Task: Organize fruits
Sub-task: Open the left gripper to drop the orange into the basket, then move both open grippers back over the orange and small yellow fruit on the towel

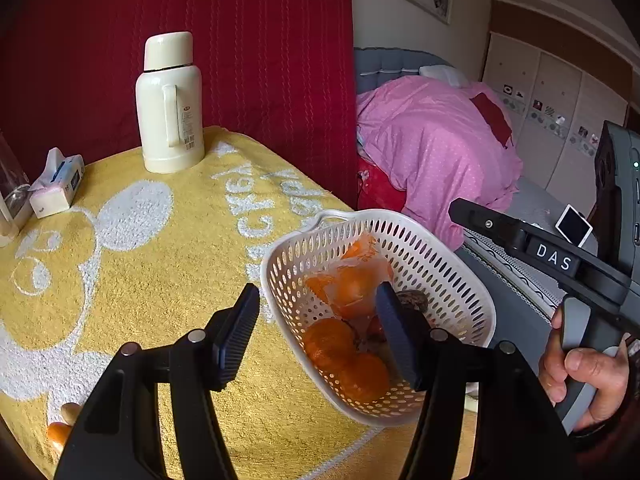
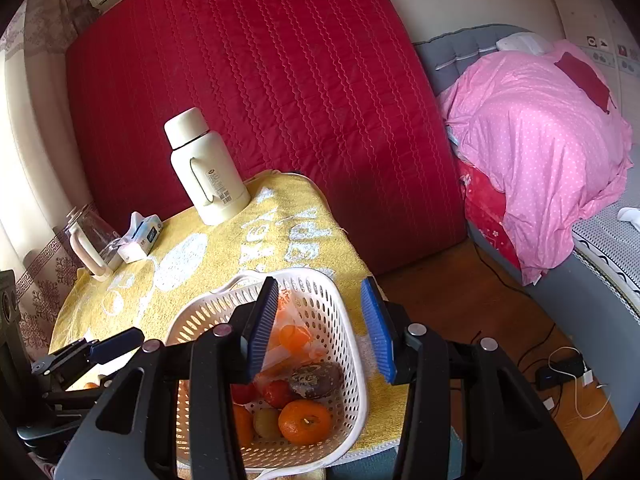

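Left gripper (image 1: 316,340): jaws apart, straddling the near rim of the white perforated basket (image 1: 452,276), pads pressing on nothing. Right gripper (image 2: 320,328): jaws apart above the same basket, empty.

The basket sits at the table's right edge on the yellow towel (image 1: 160,264). Contents visible: about three loose mandarins (image 2: 305,420), one bagged cluster of orange fruit (image 1: 352,280), two small red fruits, one yellowish fruit, one dark brown item (image 2: 316,378).

Risk: a jaw catching the rim could tip or push the basket off the edge.

Two fruits (image 1: 64,420) lie outside, at the towel's near left. Beyond: one tissue pack (image 1: 56,188), one cream thermos (image 1: 170,104).
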`<state>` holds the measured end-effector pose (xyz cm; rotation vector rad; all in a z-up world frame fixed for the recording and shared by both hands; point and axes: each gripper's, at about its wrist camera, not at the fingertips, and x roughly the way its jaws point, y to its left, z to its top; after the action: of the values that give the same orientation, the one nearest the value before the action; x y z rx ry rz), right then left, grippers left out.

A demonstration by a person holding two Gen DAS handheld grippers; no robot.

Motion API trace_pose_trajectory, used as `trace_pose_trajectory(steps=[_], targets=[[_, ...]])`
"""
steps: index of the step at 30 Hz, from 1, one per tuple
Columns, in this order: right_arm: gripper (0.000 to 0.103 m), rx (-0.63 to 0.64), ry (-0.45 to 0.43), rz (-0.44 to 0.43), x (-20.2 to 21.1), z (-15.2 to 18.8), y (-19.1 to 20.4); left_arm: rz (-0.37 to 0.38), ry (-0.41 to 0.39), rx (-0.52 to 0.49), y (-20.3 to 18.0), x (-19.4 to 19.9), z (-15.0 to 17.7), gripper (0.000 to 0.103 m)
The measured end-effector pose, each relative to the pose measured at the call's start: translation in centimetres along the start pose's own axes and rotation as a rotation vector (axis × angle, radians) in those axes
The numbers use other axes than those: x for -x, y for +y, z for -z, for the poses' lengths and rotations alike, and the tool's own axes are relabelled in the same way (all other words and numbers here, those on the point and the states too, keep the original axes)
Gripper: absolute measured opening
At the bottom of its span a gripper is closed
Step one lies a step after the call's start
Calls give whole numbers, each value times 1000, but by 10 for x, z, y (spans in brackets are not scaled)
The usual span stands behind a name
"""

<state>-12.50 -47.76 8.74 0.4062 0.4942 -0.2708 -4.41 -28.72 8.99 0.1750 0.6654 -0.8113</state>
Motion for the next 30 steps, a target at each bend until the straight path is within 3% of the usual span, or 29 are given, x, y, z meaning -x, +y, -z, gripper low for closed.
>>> trace_pose_trajectory(steps=[3,5,7,9,11,14,18,30], targets=[[44,1,-1,-1,0,0,1,-15,-8,-7,0,2,0,74],[46,1,-1,-1,0,0,1,-28,-20,-14,0,4,0,78],[57,1,-7,5,1,1,2,-45,-18,-23,0,4,0,81],[60,5,-8,2,2,1,3,-70,-18,-27,0,5,0,97],[62,5,-7,-1,2,1,4,-95,-35,-26,3,7,0,97],[76,5,-13,-2,4,1,5,-111,-26,-2,8,7,-1,98],[84,1,-16,-6,5,1,6,-122,-45,51,19,13,-1,98],[98,-12,-46,6,9,2,10,-126,-115,190,54,39,2,98]])
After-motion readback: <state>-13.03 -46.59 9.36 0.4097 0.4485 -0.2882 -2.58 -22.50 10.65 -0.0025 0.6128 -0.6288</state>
